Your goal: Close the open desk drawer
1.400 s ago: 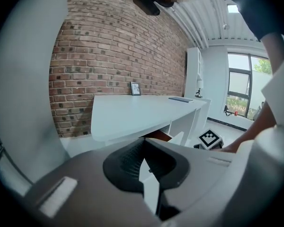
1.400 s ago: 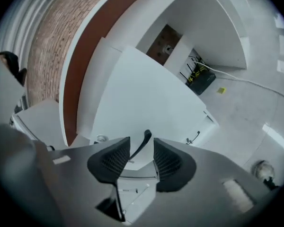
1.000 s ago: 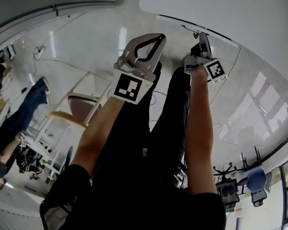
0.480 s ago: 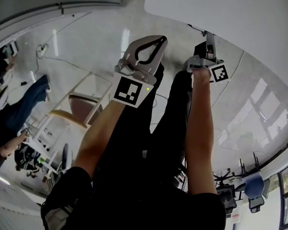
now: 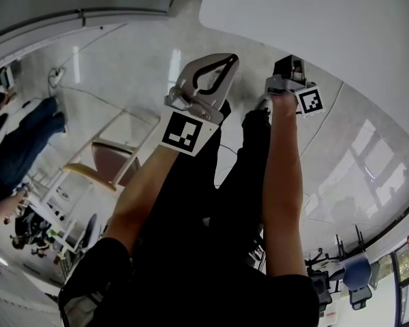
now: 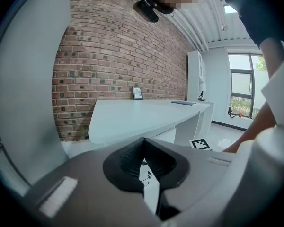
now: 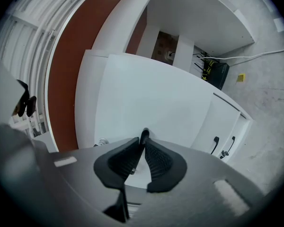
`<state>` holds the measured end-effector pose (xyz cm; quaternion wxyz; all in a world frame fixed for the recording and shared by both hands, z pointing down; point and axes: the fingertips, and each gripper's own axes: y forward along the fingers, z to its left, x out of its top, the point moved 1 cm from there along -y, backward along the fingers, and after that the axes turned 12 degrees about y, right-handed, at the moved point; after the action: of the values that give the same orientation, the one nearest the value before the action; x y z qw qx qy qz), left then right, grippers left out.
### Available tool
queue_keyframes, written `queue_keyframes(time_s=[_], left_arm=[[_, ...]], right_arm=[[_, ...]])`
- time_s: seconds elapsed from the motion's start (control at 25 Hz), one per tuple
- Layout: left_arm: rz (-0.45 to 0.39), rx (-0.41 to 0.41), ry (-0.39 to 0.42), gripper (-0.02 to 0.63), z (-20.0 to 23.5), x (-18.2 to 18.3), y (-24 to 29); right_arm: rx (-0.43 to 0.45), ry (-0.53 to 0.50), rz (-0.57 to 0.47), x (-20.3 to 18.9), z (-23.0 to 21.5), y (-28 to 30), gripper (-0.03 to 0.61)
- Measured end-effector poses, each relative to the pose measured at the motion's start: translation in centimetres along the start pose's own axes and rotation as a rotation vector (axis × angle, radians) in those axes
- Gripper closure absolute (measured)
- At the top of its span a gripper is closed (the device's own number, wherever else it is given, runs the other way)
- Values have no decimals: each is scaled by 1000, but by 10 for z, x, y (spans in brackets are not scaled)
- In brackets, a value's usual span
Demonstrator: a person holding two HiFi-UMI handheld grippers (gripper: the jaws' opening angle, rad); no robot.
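Nearest, left gripper (image 6: 143,142) held out level, fingers pressed together with nothing between. Beside it, right gripper (image 7: 141,145) rolled onto its side, fingers just been closing, tips now nipping a small black handle (image 7: 144,134). Directly behind, white drawer (image 7: 156,103) front, tucked under the desk (image 5: 313,19). Lower down, two more black handles (image 7: 215,145). Farthest off, brick wall (image 6: 109,56).

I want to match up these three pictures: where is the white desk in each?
Head view: the desk fills the top right corner.
Left gripper view: the desk spans the middle, in front of the brick wall.
Right gripper view: the desk fills the middle, turned sideways.
Shared landmark: the brick wall behind it, a red-brown band in the right gripper view; absent from the head view.
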<state>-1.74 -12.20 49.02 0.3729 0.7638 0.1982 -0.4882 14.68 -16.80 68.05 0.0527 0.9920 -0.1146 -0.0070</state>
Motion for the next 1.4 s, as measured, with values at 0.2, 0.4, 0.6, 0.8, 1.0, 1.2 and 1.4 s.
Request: queue_keyframes(time_s=[0.2,0.4,0.6,0.8,1.0,1.2,1.4], left_arm=[[-20,8,3,595,1,-11,16],[-25,14,3,595,-2,-19,22],[-33,24,-11,595,-5,-17,19],[-18,19,-25,595,-10,-7,6],[-35,28,-105,595,-12,16,-16],[-60,47,-158,595,-2,58,-39],[-88,44,-144,595,18,102,-40]], right_arm=[[45,-13,8,5,-6,21,535],[63,2,8,4,-9,32,534],[48,-22,5,4,-12,30,524],[2,17,30,-6,-10,19,502],[-74,-6,32,-11,5,-11,512],[-150,-111,96,-15,42,-46,541],[-205,-258,205,-7,88,-63,575]])
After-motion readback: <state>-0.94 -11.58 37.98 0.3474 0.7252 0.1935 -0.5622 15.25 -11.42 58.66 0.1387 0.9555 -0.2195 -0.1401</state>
